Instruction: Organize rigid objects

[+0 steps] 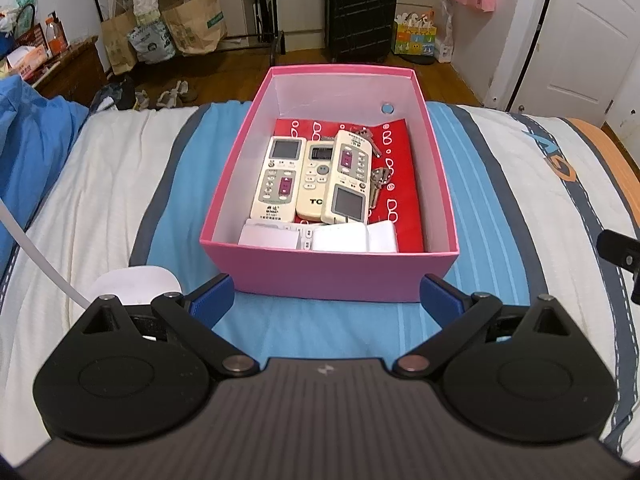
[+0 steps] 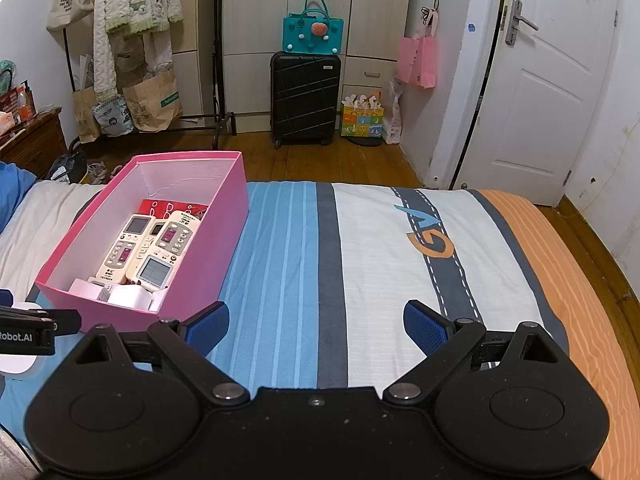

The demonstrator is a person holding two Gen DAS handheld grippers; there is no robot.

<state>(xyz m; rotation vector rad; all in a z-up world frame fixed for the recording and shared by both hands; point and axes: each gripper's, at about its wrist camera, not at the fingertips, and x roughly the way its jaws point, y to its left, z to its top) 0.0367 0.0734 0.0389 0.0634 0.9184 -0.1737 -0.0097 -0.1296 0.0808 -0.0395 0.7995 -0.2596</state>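
Note:
A pink box stands on the striped bed and shows in the right wrist view at the left. Inside lie three cream remote controls side by side on a red bag, with keys beside them and white blocks at the near end. My left gripper is open and empty, just in front of the box's near wall. My right gripper is open and empty over the blue stripes, right of the box.
A white round object with a white cable lies on the bed at the left gripper's left finger. A blue pillow is at the far left. Beyond the bed are a black suitcase, paper bags and a white door.

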